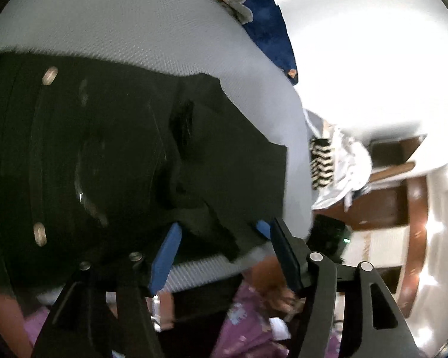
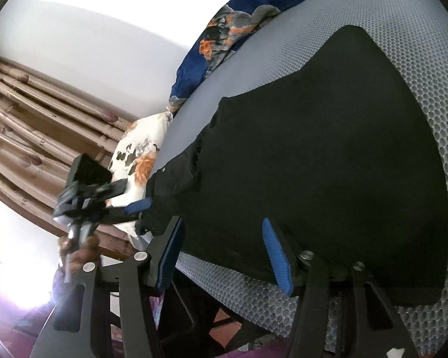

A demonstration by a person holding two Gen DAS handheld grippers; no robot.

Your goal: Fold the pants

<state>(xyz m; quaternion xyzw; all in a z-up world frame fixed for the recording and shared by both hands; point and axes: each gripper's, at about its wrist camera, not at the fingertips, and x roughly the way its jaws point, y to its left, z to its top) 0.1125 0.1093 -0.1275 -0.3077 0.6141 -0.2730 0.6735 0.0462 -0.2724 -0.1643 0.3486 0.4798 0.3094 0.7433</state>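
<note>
My left tool (image 1: 221, 238) and right tool (image 2: 224, 253) both gape wide, gripping nothing; black pants (image 2: 328, 164) lie flat just ahead on the mattress (image 2: 427, 95)

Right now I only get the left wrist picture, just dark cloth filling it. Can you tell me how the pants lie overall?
Observer: In the right wrist view the black pants lie spread flat along a grey mesh mattress, near its edge.
Operator: Is the other gripper holding them?
Observer: No. The right gripper is open, its fingers over the near edge of the cloth.
Operator: Can you see mine from there?
Observer: Yes, the left gripper shows at the waist end, beside a flowered pillow. Whether it grips there, I cannot tell.
</note>
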